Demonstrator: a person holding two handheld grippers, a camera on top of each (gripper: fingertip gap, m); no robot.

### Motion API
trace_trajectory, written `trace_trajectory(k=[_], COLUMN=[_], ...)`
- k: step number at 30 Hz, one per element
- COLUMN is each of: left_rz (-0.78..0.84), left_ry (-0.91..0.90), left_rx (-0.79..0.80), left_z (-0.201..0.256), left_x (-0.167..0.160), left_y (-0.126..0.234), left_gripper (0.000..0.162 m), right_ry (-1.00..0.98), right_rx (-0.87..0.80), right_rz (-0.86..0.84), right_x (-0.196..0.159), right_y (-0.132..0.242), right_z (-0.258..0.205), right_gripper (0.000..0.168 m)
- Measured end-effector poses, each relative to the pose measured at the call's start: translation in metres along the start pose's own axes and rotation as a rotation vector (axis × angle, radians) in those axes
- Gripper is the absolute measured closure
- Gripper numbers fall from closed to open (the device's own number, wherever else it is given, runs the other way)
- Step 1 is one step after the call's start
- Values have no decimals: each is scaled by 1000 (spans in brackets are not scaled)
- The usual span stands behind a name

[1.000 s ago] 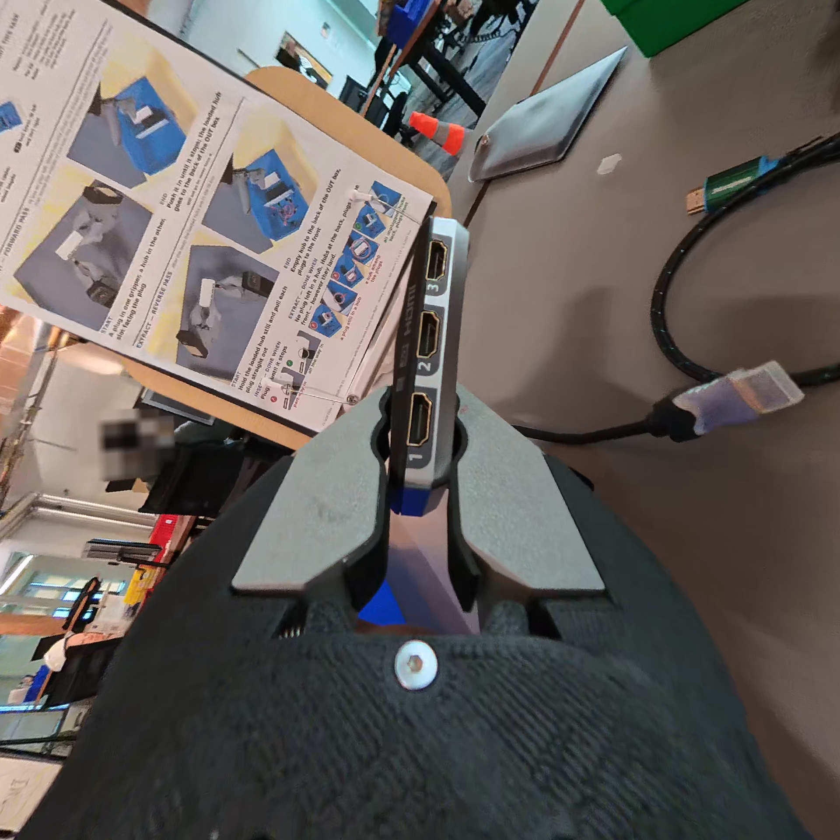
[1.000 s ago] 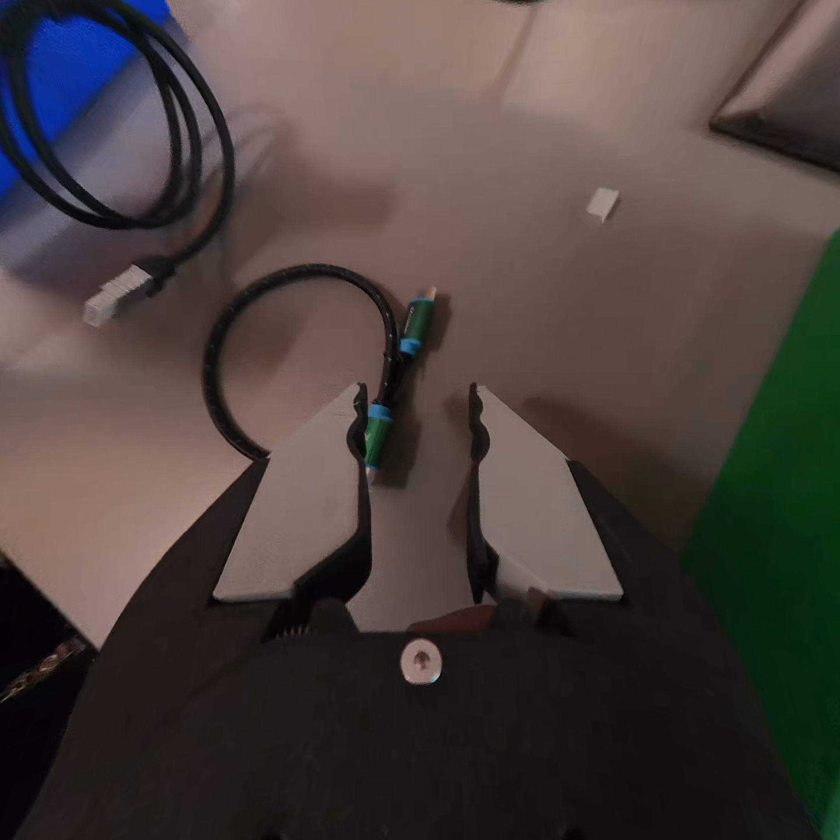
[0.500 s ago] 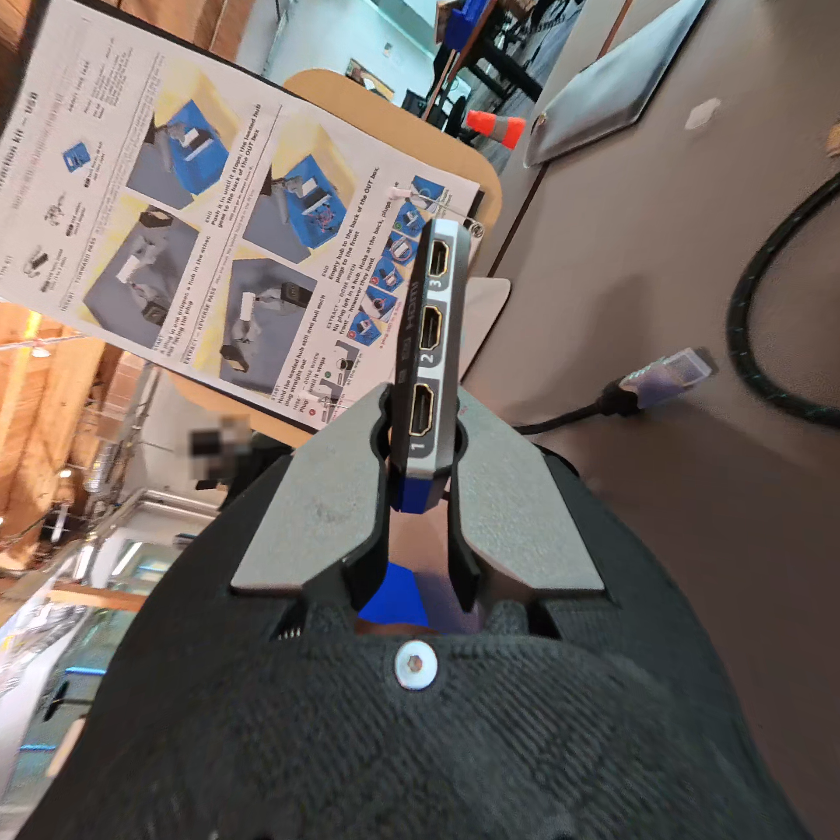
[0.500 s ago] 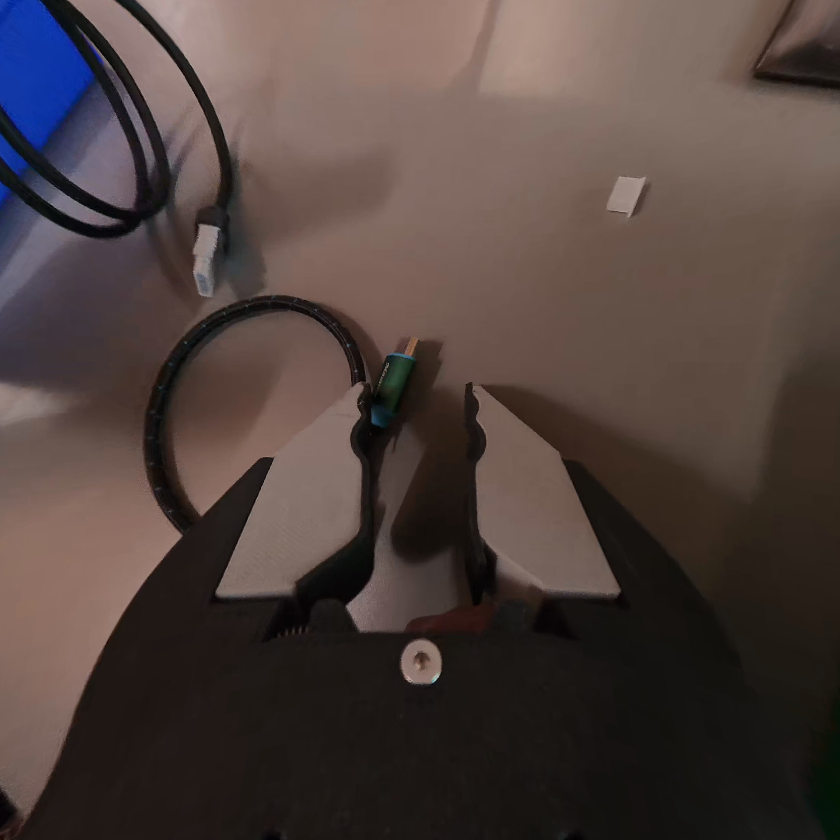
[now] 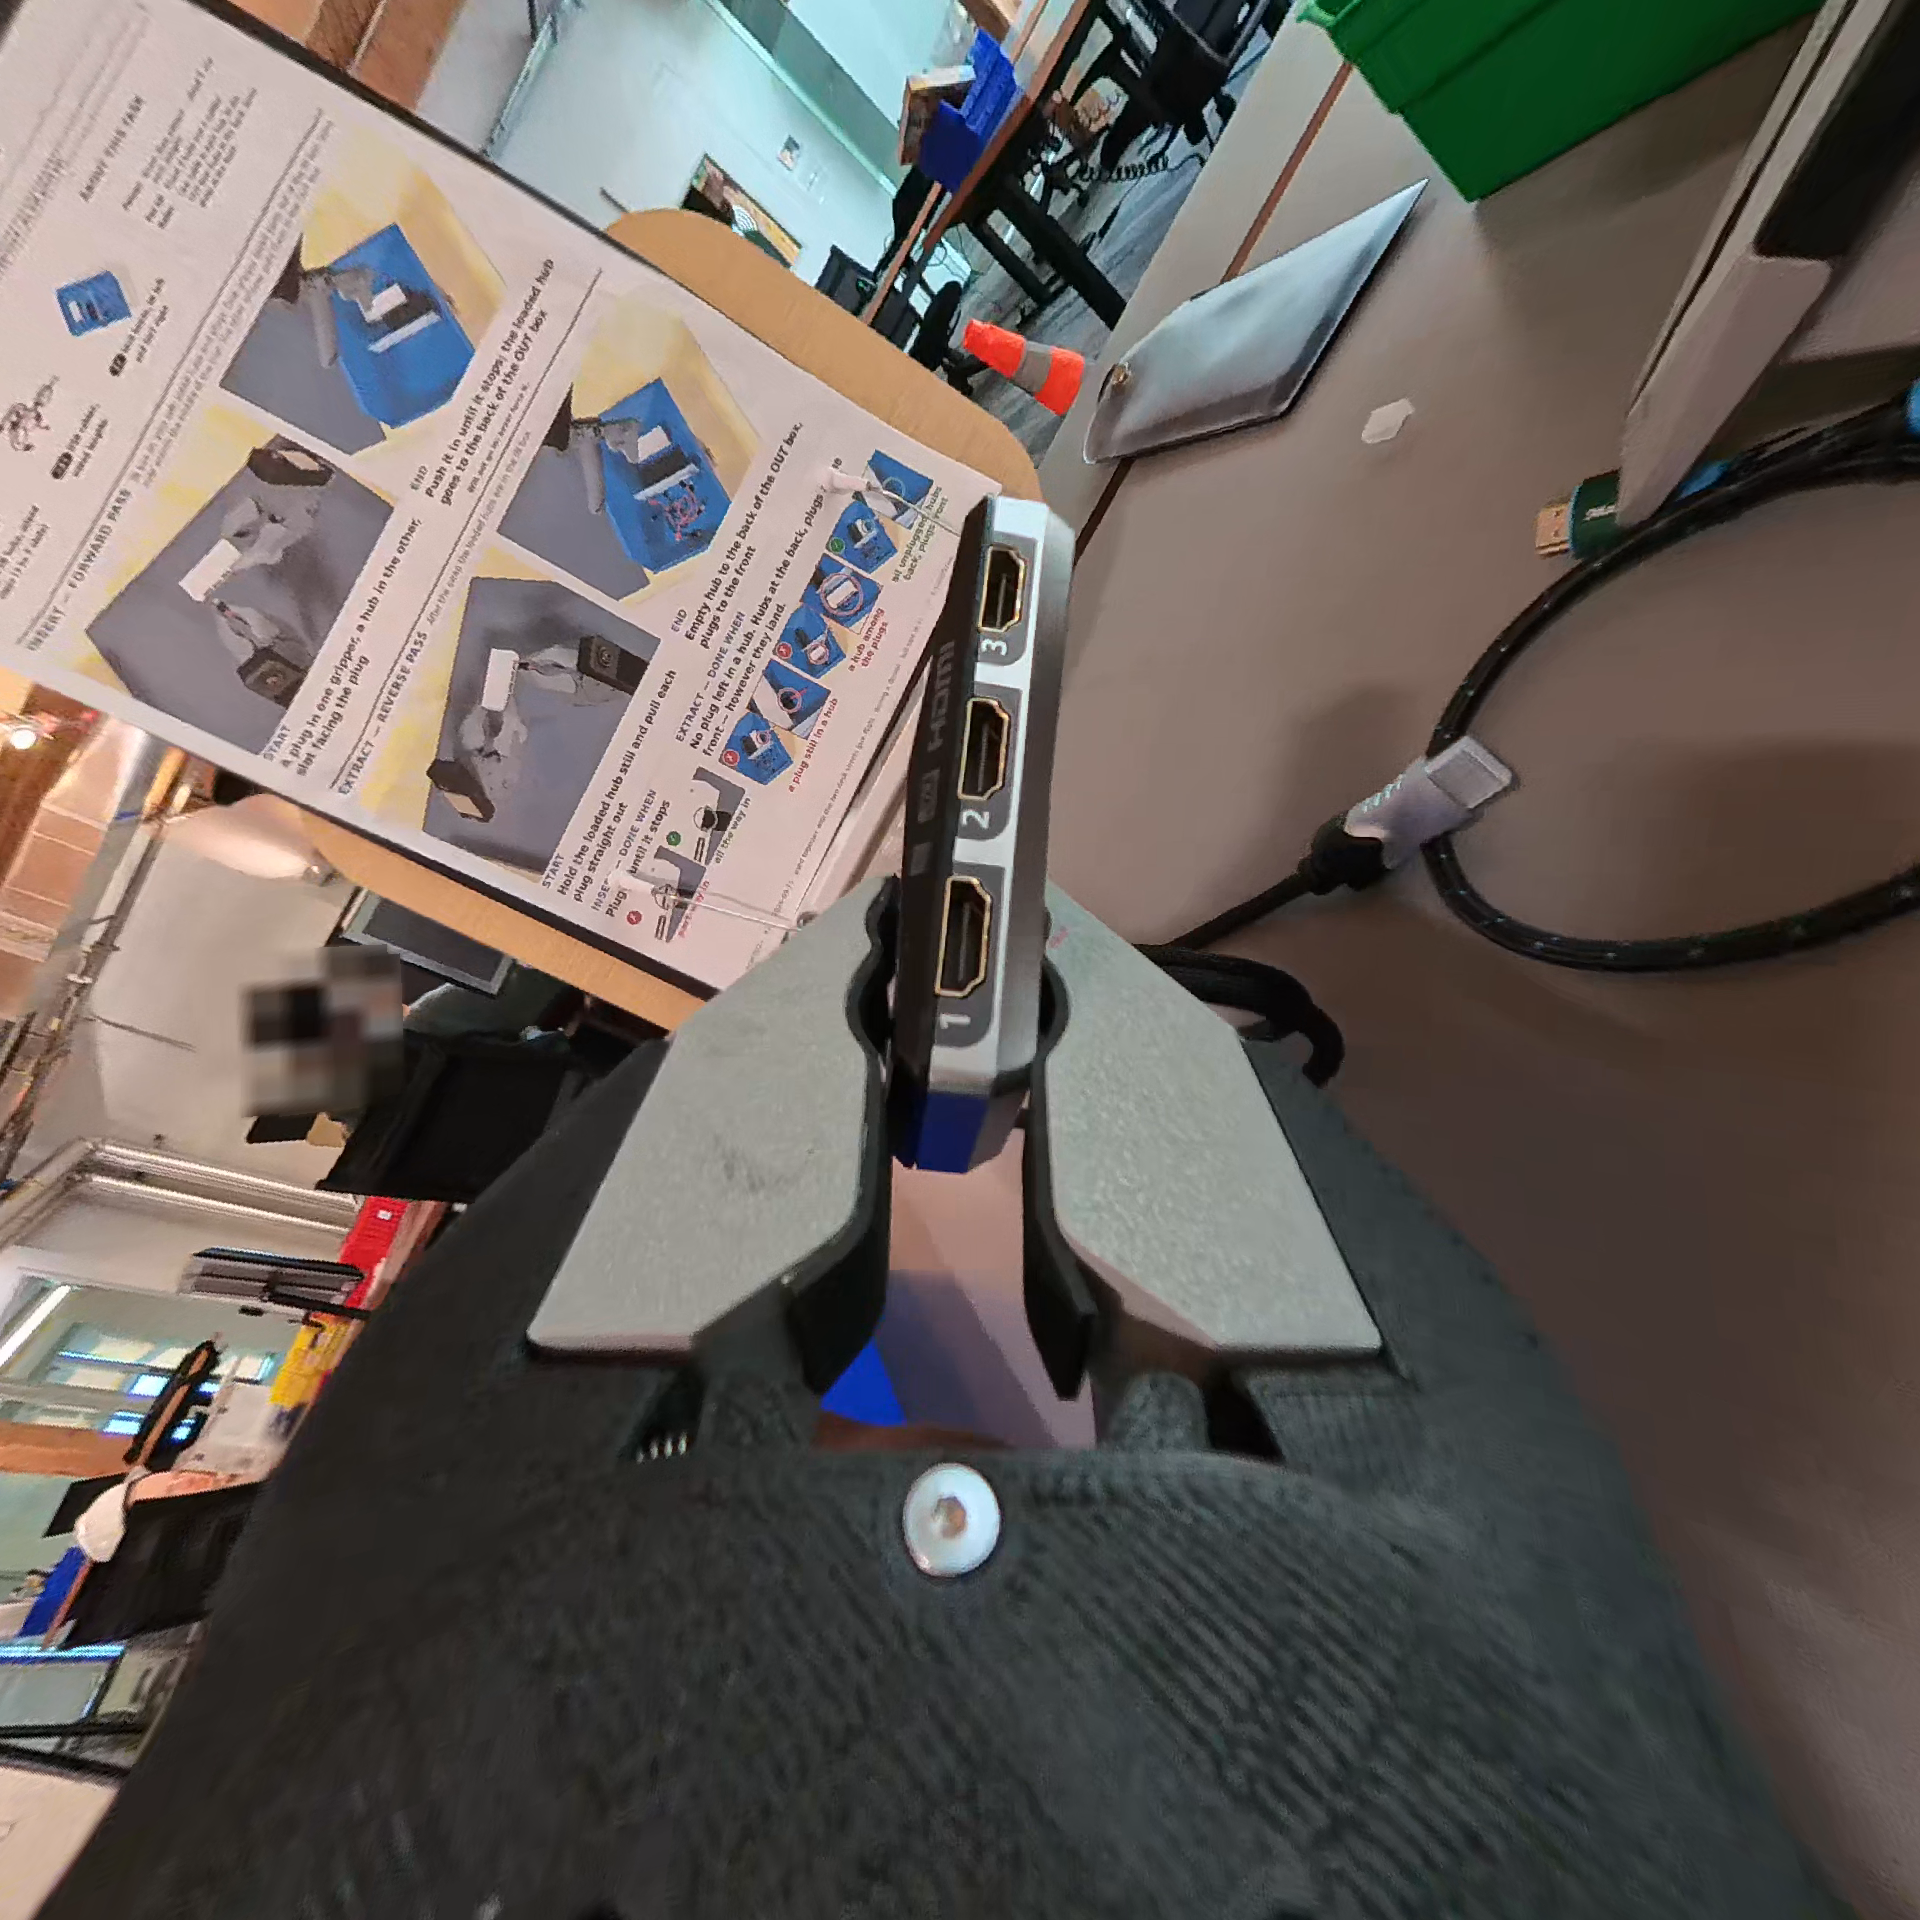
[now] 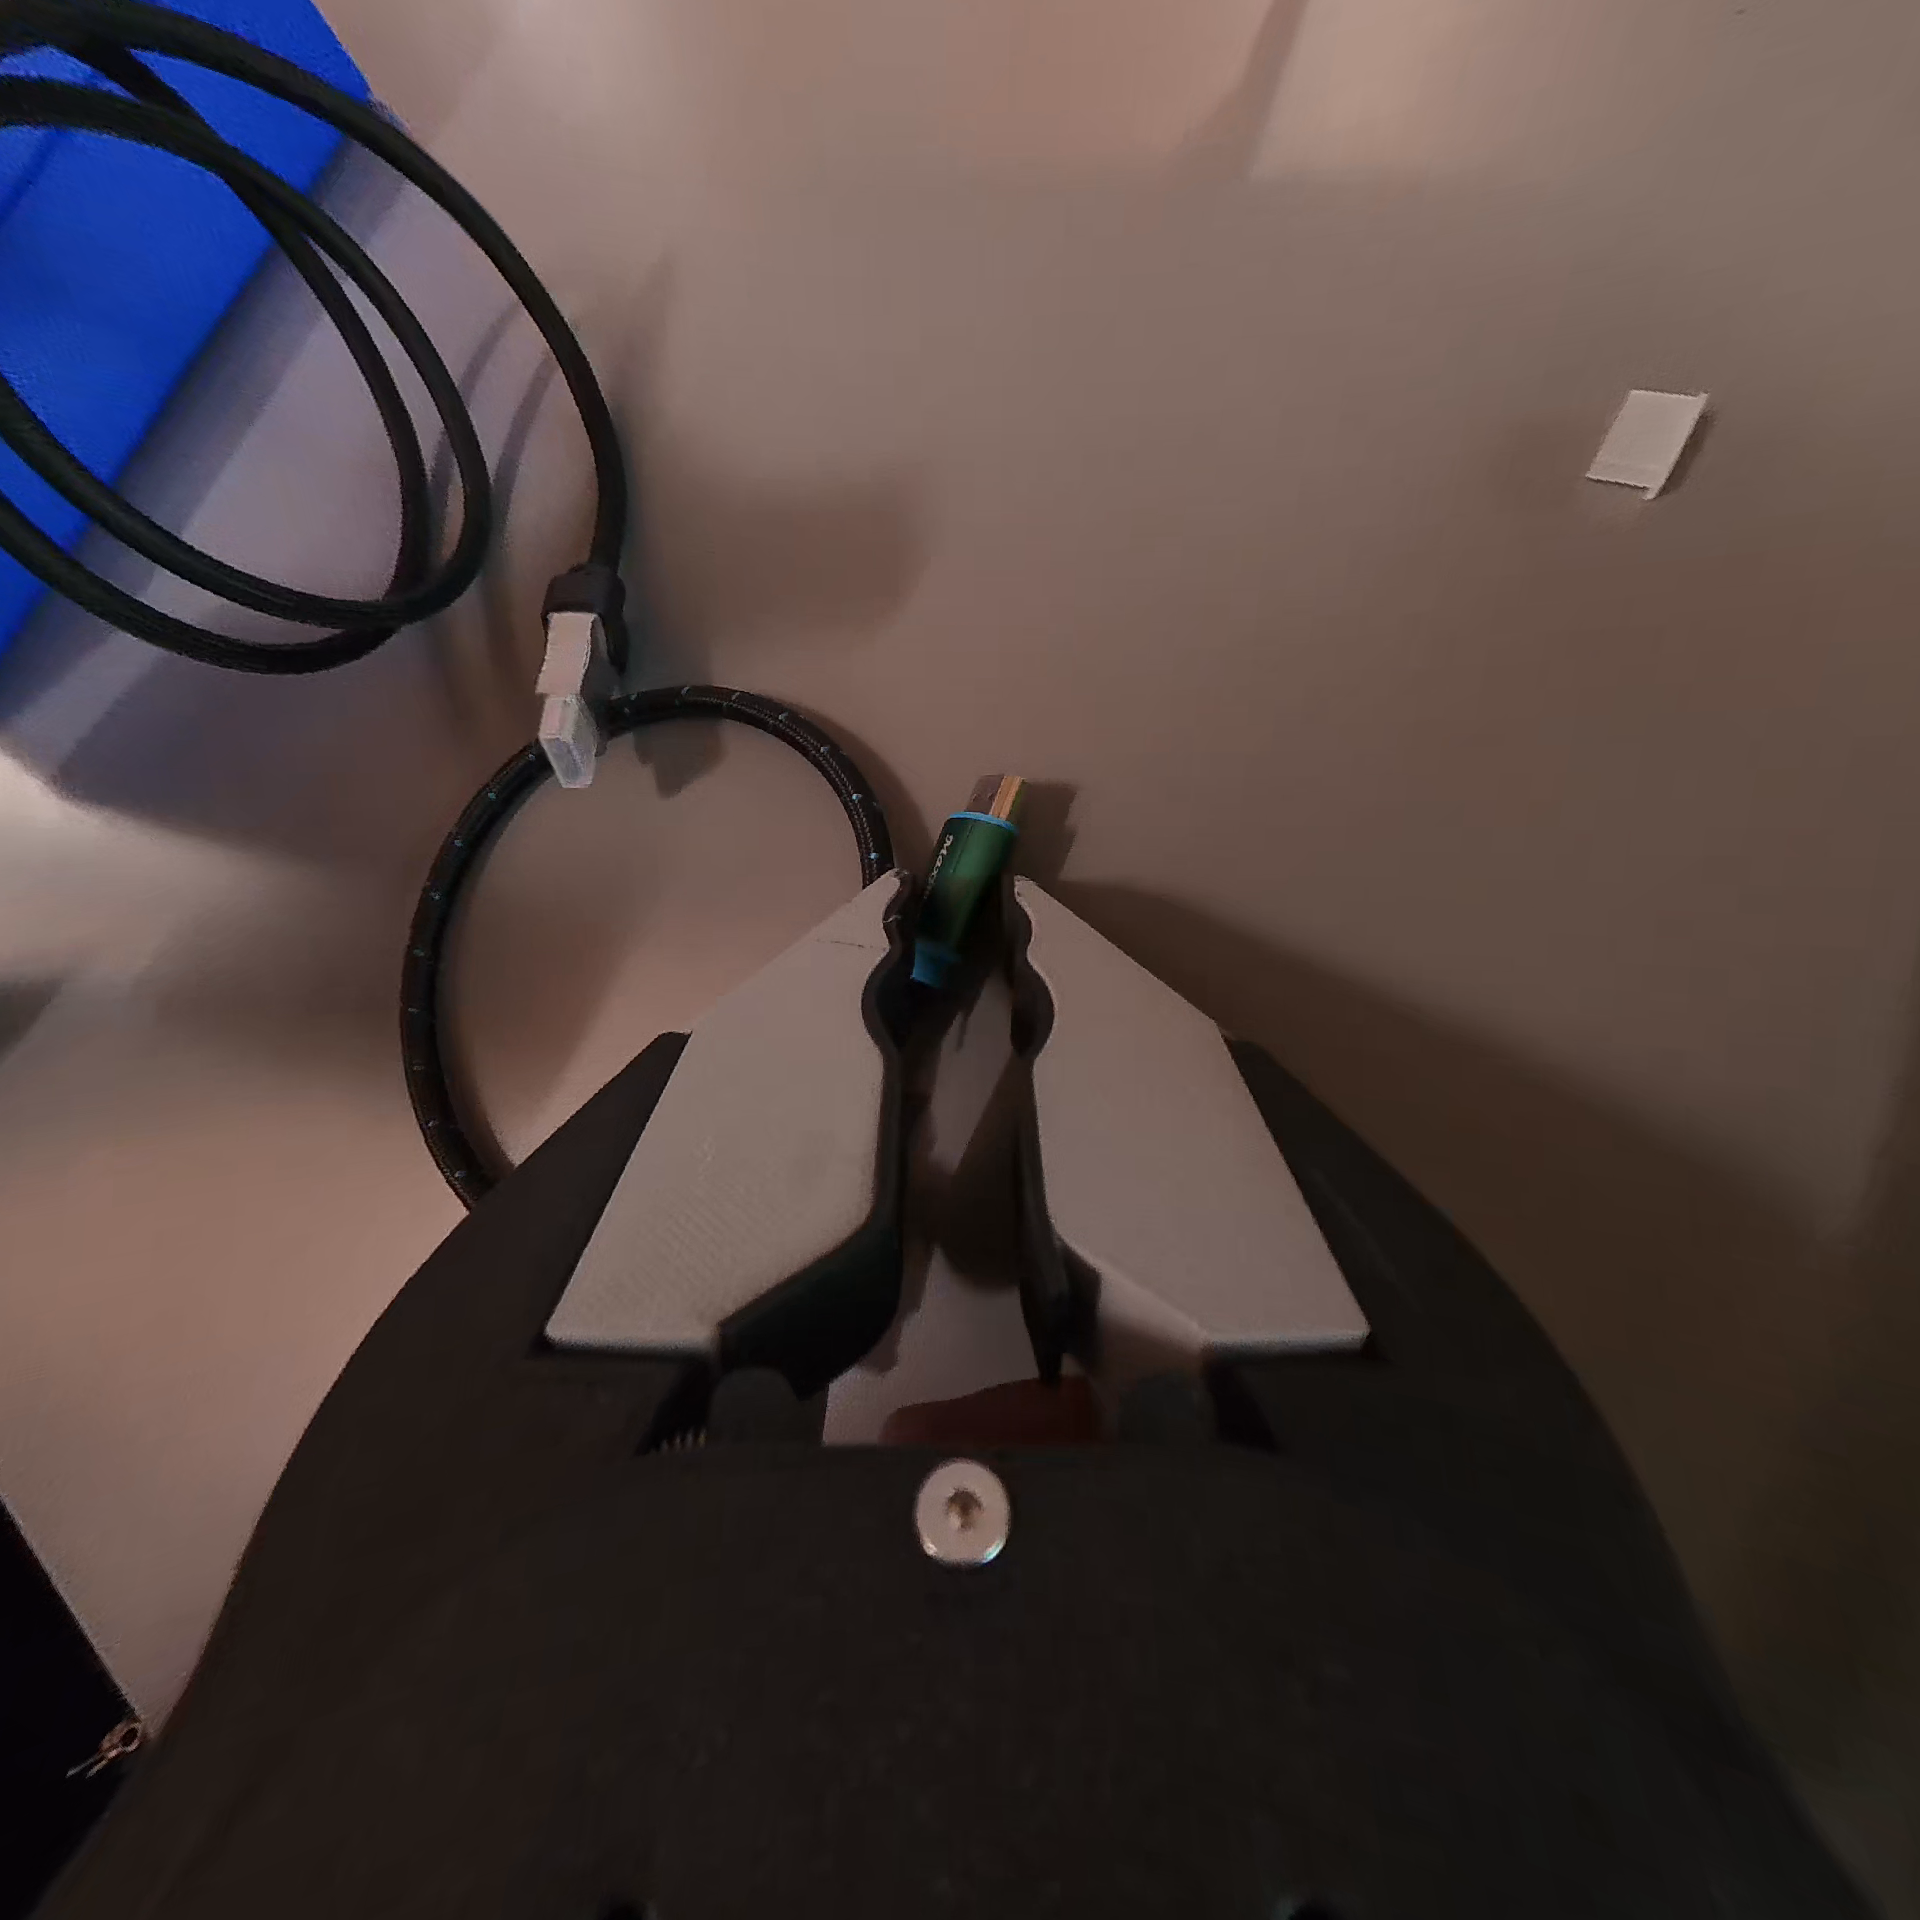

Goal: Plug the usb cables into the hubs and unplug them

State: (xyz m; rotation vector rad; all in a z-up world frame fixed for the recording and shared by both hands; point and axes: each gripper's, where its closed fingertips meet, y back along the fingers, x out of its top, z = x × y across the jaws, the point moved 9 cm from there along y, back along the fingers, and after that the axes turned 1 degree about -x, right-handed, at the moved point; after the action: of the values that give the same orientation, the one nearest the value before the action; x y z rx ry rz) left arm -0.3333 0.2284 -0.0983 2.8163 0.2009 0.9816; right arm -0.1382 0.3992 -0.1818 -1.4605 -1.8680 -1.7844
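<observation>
Left gripper (image 5: 961, 1023) is clamped on the hub (image 5: 987, 790), a slim grey three-port block held by its lower end, frame centre. Ports face the camera, stacked up the frame. A blue piece sits at the hub's bottom edge between the jaws; can't tell what it is.

Right gripper (image 6: 954, 914) is centre frame, low over the table (image 6: 1351, 727). The green plug (image 6: 961, 883) sits between its tips, gold tip pointing up-frame. Jaws look closed in on the plug body, so I read that as a grip, though contact on the right tip is hard to confirm in shadow.

Around it:
- braided cable (image 6: 644, 894) loops left of the plug
- second cable with silver plug (image 6: 566, 691) upper left, its tip touching the loop
- blue bin (image 6: 114, 270) top left corner
- small white tab (image 6: 1647, 450) upper right
- left view: instruction sheet (image 5: 416, 468) upper left, green bin (image 5: 1558, 83) top right, orange cone (image 5: 1023, 364)

Handling, my read: hub is rigid, light, smooth metal, so it could pivot in a narrow pinch; hold the flat faces, clear of the ports. Plug is rigid and small; hold the green shell, not the gold tip. The stiff braided cable will tug sideways.
</observation>
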Motion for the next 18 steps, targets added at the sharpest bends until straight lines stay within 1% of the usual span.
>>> trace_trajectory(k=[2,5,8,11,13,15,16,18], left_rz=[-4,-7,-23,-56,-82,-84,-86,-127], left_ry=[16,37,43,52,49,57,55,13], left_rx=[-17,-49,-91,-190,-262,-323,-351,-396], left_z=[-5,-14,-26,-39,-49,-58,-63,-70], left_x=[-1,-2,-5,-7,-4,2,5,9], left_y=[2,1,-3,-8,-10,-11,-10,-10], left_gripper=[141,142,142,142,142,142,142,142], right_ry=[17,103,209,454,643,801,857,962], right_rx=[10,-16,-39,-130,-243,-298,-300,-241], right_rz=[-7,14,142,259,263,255,258,261], right_x=[1,5,20,39,48,52,52,49], right_y=[-1,0,23,55,70,79,81,81], right_z=[-1,-6,-16,-32,-42,-52,-57,-70], right_gripper=[156,157,158,160,160,160,160,160])
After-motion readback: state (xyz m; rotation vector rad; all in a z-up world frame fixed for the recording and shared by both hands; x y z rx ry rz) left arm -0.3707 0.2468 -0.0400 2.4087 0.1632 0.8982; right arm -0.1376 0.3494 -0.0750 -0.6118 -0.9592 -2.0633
